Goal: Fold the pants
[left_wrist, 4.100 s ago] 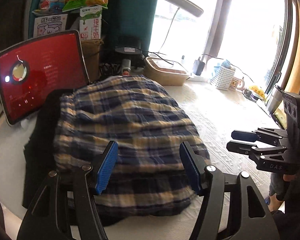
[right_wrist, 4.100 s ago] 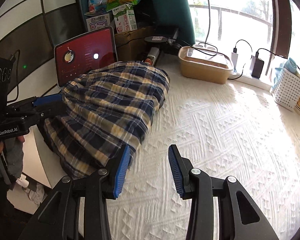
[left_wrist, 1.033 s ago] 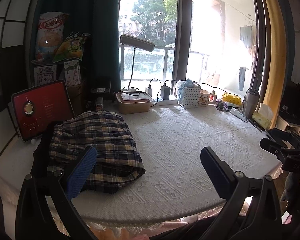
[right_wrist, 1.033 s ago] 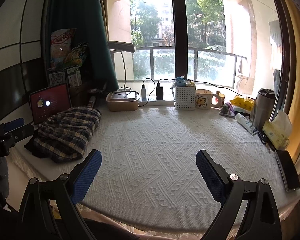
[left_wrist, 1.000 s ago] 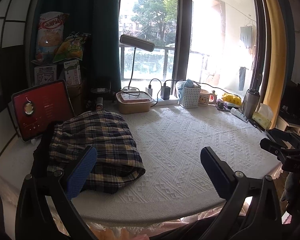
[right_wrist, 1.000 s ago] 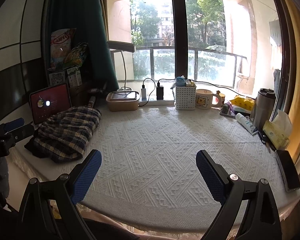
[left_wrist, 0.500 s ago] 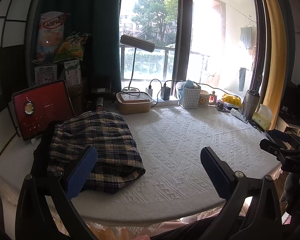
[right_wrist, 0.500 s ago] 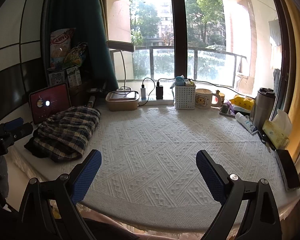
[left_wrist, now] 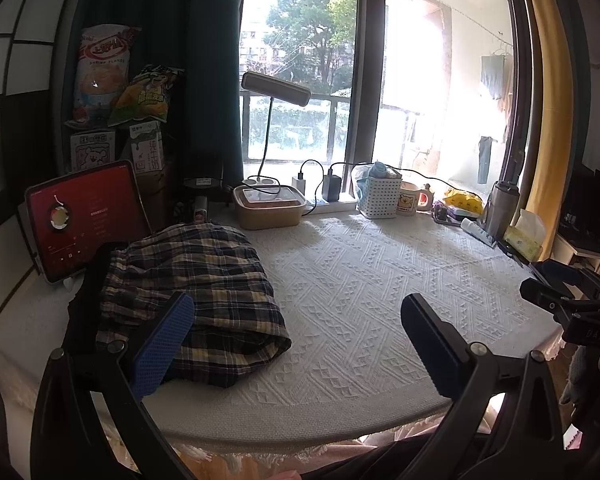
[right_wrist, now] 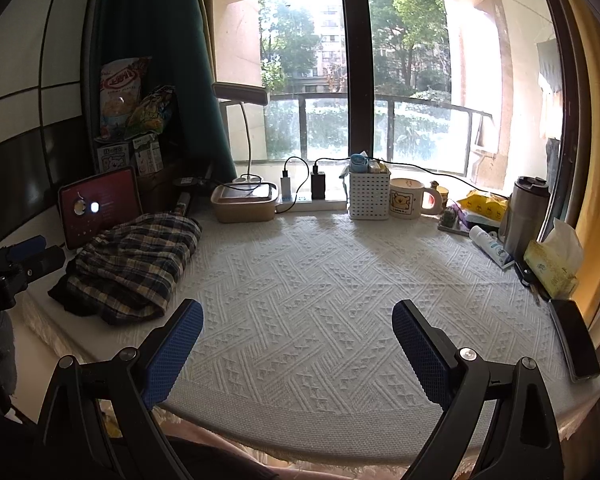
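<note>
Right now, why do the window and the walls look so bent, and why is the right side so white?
Left wrist view: the fisheye lens bows the window frame; sunlight washes out the balcony at right. Right wrist view: the same bending; the plaid pants sit in shade at left but stay sharp.

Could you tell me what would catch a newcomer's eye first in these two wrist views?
Probably the plaid pants, folded into a bundle at the left end of the white textured tablecloth, just in front of a red-screened tablet. Next come the open left gripper and open right gripper, both empty at the near edge, and the bright window behind a cluttered sill.
</note>
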{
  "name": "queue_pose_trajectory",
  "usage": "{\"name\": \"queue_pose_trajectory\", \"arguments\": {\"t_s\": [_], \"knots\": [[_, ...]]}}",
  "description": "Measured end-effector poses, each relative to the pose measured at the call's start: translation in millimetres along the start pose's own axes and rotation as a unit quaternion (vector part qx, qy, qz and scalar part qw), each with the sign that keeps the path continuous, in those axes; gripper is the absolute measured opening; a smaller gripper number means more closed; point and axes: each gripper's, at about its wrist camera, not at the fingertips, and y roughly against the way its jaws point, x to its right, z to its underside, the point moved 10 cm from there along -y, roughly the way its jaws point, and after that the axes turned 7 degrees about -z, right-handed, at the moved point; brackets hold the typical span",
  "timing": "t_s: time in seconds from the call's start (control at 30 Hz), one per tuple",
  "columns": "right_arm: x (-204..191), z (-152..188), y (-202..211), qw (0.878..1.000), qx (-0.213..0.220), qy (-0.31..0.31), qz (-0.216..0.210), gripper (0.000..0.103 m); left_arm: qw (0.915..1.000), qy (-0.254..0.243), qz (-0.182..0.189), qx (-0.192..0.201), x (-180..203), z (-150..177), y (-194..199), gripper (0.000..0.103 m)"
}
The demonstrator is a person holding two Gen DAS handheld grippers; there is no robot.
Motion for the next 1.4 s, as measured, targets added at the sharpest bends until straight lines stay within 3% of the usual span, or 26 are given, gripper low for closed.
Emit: {"name": "queue_pose_trajectory", "arguments": {"t_s": [1.4], "knots": [[2.6, -1.5, 4.6, 1.000, 0.002, 0.000, 0.002, 0.097, 0.9999, -0.001, 0.008, 0.009, 3.6, -2.9, 6.5, 0.102]]}}
